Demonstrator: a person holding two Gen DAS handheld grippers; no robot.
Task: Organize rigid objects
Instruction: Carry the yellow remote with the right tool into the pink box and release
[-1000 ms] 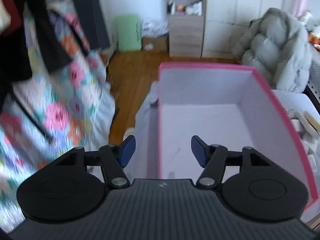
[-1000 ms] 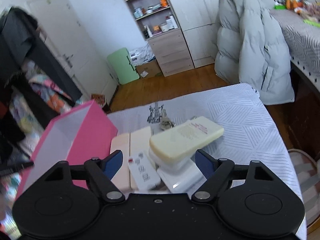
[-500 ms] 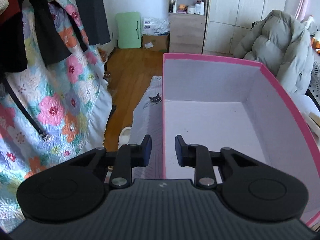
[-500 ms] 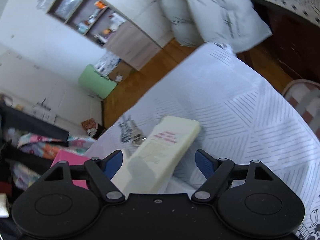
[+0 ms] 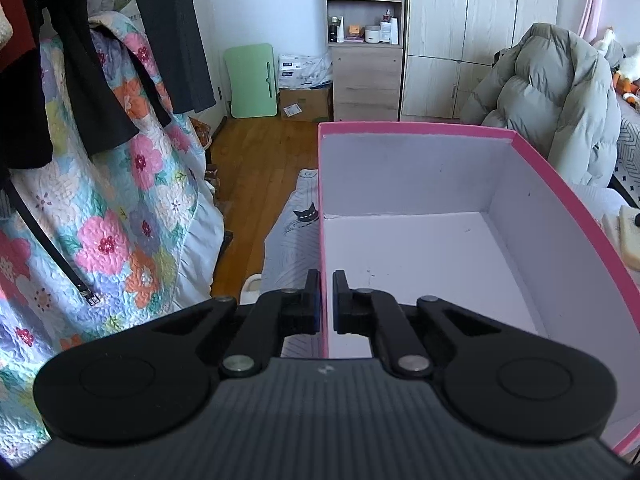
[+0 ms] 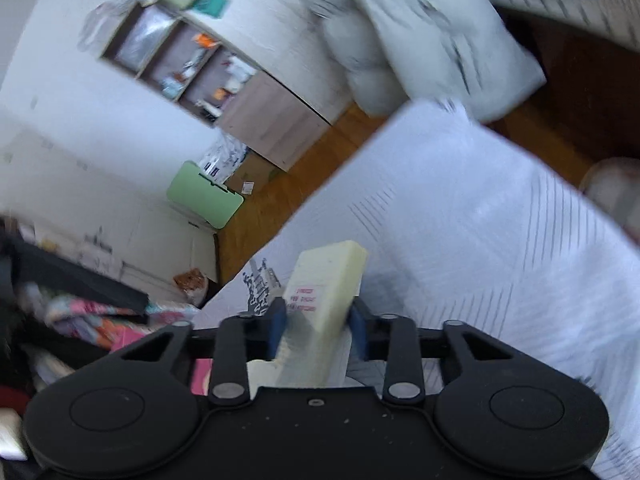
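Right wrist view motion-blurred throughout: red print on the cream remote (image 6: 324, 300) unreadable, shelf contents (image 6: 200, 64) indistinct. Remote's near end hidden behind the right gripper (image 6: 316, 330) body. In the left wrist view, the pink box (image 5: 400, 130) is cut off lower right; a cream object (image 5: 631, 240) clipped by the right edge.

In the left wrist view the box (image 5: 440, 208) stands on the counter (image 5: 294, 240) from 12 to 3 o'clock, its near-left wall caught between the left claw (image 5: 326, 300) — one finger outside, one inside. The quilt (image 5: 100, 220) hangs at 9 o'clock and the shelf unit (image 5: 366, 40) stands at 12, behind the box. In the right wrist view the right claw (image 6: 316, 330) straddles the remote (image 6: 324, 292), which points toward 12 above the counter.
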